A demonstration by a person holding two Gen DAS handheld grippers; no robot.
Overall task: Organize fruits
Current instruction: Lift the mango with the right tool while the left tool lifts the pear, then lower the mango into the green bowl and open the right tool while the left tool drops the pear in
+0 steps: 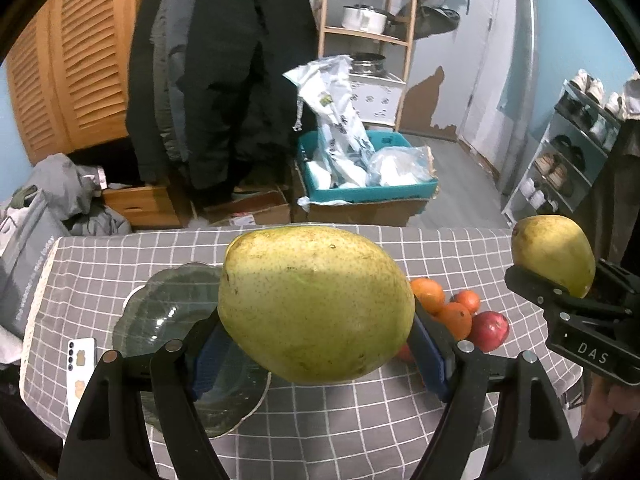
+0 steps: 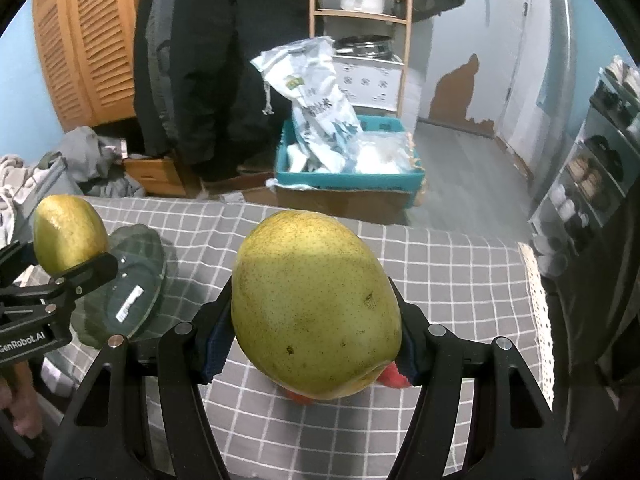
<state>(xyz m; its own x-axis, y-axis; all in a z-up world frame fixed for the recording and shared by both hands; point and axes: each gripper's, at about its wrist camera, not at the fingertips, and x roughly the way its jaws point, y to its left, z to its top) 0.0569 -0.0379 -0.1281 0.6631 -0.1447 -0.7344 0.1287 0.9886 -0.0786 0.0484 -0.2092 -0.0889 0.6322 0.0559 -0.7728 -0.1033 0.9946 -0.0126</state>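
Two pears are mid-carry above the checked tablecloth [image 1: 360, 420], the left gripper [image 1: 316, 344] clamping one pear [image 1: 316, 304] and the right gripper [image 2: 316, 344] the other pear [image 2: 316, 320] (oranges [image 1: 444, 304] and a red apple [image 1: 489, 330] wait below), so next I'd judge each needs lowering gently into the glass dish [image 1: 168, 312].

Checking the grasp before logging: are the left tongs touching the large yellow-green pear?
Touching. The left wrist view shows the left tongs with blue pads pressed against both sides of the large yellow-green pear.
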